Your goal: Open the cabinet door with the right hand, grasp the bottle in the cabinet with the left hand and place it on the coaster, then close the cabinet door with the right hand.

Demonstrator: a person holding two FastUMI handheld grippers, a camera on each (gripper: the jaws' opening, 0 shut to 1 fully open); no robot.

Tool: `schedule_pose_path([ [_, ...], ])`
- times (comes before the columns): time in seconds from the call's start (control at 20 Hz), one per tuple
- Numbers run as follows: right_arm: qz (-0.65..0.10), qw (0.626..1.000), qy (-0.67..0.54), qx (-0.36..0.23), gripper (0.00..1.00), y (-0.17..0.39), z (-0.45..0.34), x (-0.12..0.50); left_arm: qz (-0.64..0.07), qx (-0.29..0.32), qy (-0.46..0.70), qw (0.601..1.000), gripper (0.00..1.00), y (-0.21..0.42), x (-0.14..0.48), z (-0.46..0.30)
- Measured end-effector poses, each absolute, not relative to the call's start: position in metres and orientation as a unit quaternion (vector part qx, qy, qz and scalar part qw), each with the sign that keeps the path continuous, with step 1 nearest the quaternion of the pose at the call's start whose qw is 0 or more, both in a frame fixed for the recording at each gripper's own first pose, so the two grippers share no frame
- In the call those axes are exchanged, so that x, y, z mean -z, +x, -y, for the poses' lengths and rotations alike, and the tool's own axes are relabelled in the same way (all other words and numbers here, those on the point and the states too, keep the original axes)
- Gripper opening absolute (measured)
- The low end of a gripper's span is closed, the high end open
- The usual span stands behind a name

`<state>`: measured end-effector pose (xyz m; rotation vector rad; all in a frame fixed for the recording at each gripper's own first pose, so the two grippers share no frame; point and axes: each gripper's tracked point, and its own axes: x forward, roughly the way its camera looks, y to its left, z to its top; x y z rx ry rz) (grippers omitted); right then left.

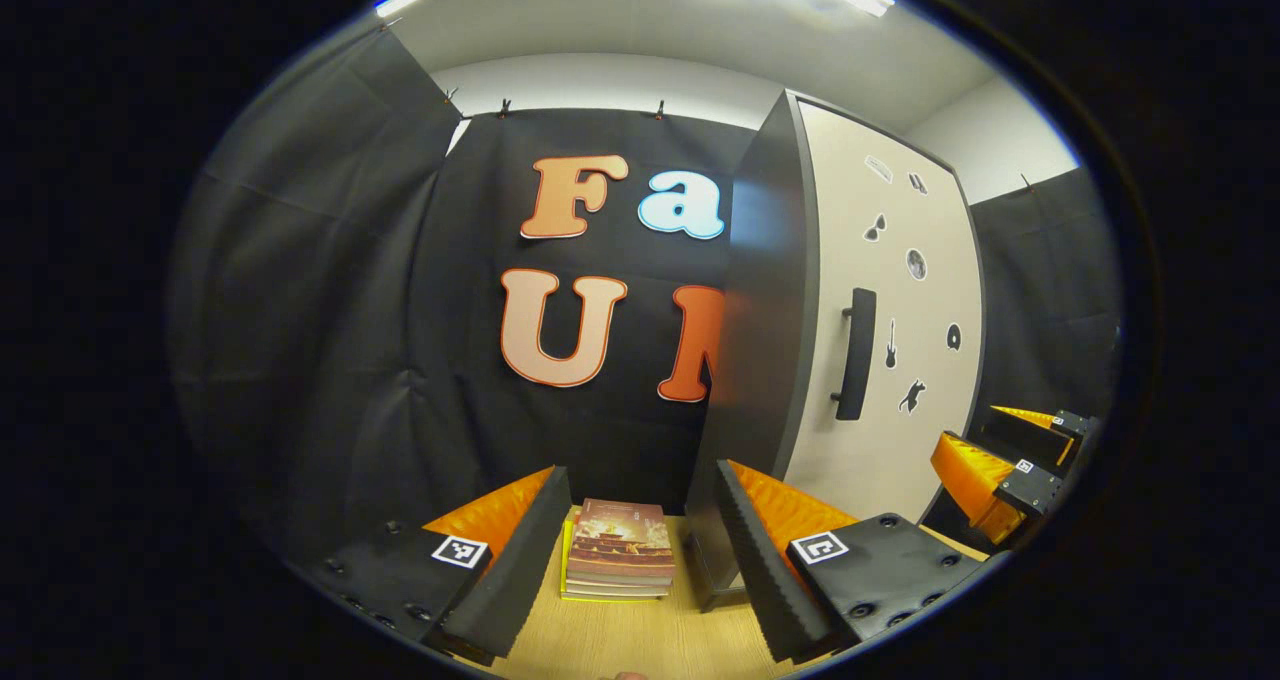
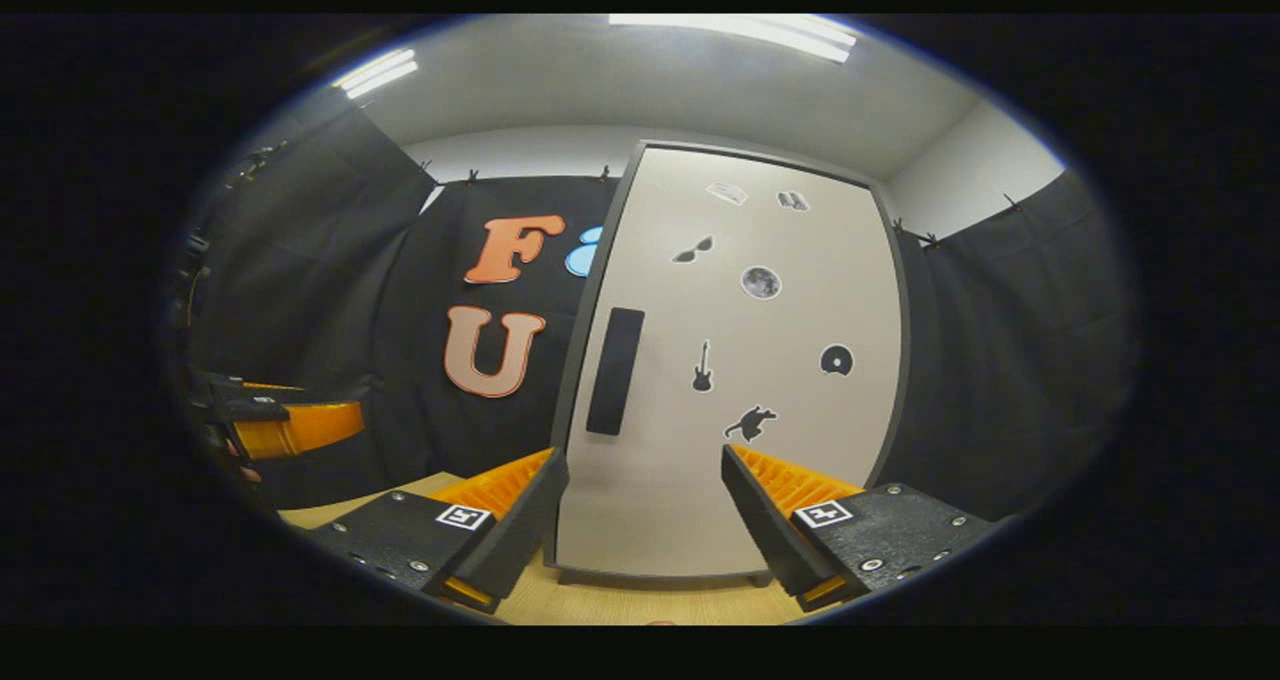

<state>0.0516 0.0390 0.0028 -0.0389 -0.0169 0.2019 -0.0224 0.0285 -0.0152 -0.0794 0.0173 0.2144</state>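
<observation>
The cabinet stands upright on the wooden table, its pale door shut and dotted with small dark stickers. A black vertical handle sits near the door's left edge. My right gripper faces the door from a short way off, open, with nothing between its fingers. In the left gripper view the cabinet stands to the right, showing its dark side panel and the handle. My left gripper is open and empty, aimed left of the cabinet. The shut door hides the inside.
A stack of books lies on the wooden table just ahead of my left gripper, beside the cabinet's left side. Black cloth walls close in the booth behind and on both sides. The other gripper hovers at the far right, in front of the door.
</observation>
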Motion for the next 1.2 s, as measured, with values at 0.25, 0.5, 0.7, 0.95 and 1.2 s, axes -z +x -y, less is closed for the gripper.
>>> schedule_pose_path([
  [0.25,0.023,0.994,-0.006,-0.109,0.94,0.09,-0.063,-0.023,-0.013,-0.113,-0.028,0.993,0.94,-0.022,0.021,-0.04],
  [0.5,0.01,0.993,0.015,-0.115,0.89,0.136,-0.09,-0.026,-0.027,-0.117,-0.031,0.992,0.94,-0.017,0.036,-0.057],
  [0.7,-0.015,0.994,0.028,-0.105,0.82,0.166,-0.099,-0.018,-0.03,-0.121,-0.023,0.992,0.94,-0.01,0.042,-0.072],
  [0.95,-0.011,0.996,0.039,-0.079,0.67,0.188,-0.097,-0.023,-0.025,-0.104,-0.007,0.994,0.94,0.001,0.043,-0.081],
  [1.2,-0.02,0.995,0.07,-0.065,0.34,0.192,-0.095,-0.024,-0.037,-0.066,-0.014,0.997,0.94,0.012,0.056,-0.08],
])
